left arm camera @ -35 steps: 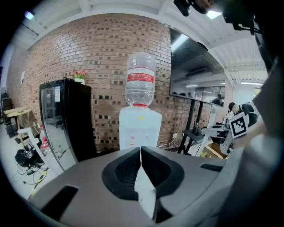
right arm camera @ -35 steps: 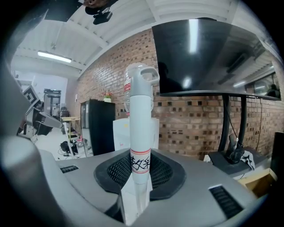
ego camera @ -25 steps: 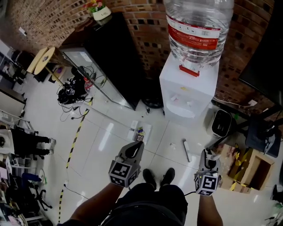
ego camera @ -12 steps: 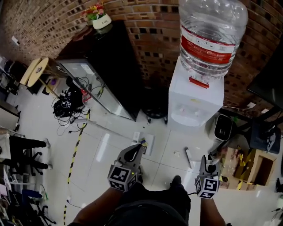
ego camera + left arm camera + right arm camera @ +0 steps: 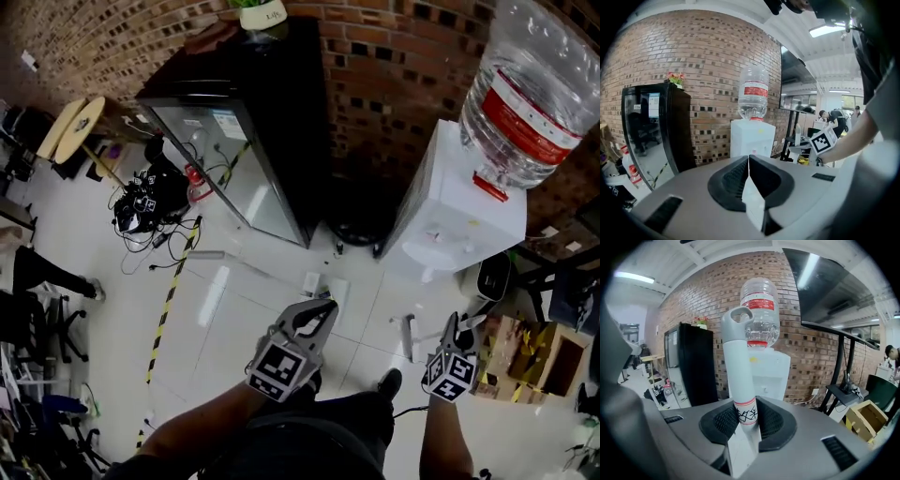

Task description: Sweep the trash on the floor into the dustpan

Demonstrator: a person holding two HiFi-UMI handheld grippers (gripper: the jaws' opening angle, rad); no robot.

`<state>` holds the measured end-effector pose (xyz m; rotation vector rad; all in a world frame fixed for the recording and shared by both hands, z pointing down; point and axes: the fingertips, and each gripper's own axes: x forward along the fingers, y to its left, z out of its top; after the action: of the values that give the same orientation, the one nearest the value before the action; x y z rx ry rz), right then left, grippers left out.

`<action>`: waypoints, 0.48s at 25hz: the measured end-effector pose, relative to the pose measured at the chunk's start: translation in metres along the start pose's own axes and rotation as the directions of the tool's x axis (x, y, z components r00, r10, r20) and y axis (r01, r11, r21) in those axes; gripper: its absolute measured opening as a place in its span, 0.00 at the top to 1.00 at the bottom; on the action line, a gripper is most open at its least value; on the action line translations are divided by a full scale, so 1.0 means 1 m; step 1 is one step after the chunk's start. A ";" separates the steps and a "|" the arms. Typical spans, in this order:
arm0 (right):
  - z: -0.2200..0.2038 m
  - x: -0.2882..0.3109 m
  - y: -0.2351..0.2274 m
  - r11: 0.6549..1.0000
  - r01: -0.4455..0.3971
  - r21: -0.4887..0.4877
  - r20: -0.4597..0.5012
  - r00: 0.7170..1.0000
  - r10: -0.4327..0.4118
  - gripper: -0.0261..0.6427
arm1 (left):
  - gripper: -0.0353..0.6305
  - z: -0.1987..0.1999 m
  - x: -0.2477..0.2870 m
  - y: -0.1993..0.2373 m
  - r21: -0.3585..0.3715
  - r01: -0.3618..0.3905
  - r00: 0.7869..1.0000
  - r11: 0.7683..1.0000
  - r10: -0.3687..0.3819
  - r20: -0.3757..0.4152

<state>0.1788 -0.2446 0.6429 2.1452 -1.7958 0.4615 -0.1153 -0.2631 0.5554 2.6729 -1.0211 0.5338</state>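
Observation:
Small scraps of trash (image 5: 319, 281) lie on the white floor tiles in front of the water dispenser (image 5: 450, 220). A short white stick (image 5: 410, 336) lies on the floor to their right. My left gripper (image 5: 328, 305) hangs just short of the scraps, jaws shut with nothing between them (image 5: 749, 161). At the lower right, my right gripper (image 5: 457, 328) is shut on an upright grey-white handle (image 5: 740, 376) with a hanging loop on top and a red-striped label. What is at the handle's lower end is hidden. No dustpan shows.
A black glass-door cabinet (image 5: 253, 122) stands against the brick wall left of the dispenser. Tangled cables (image 5: 150, 202) and a yellow-black tape line (image 5: 169, 300) are on the left. A cardboard box (image 5: 534, 356) and a small white appliance (image 5: 492, 277) sit at the right. A shoe (image 5: 389, 382) is below.
The head view has swung so the dispenser slid right and the cabinet came to centre. Both grippers shifted slightly right and forward; their jaws stayed as they were.

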 end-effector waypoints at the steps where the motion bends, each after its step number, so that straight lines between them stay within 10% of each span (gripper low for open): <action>1: 0.002 0.005 0.008 1.000 0.023 0.007 -0.001 1.000 -0.023 0.80 | 0.94 -0.004 -0.007 0.009 -0.002 0.005 1.000 1.000 -0.005 0.000; 12: 0.010 0.046 0.088 0.984 0.124 0.127 -0.040 0.992 -0.120 0.78 | 0.94 -0.045 -0.073 0.091 -0.066 -0.043 0.999 0.997 0.043 -0.003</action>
<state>0.1006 -0.3048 0.6557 2.3051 -1.6467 0.5928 -0.2387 -0.2707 0.5736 2.5985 -1.0785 0.5009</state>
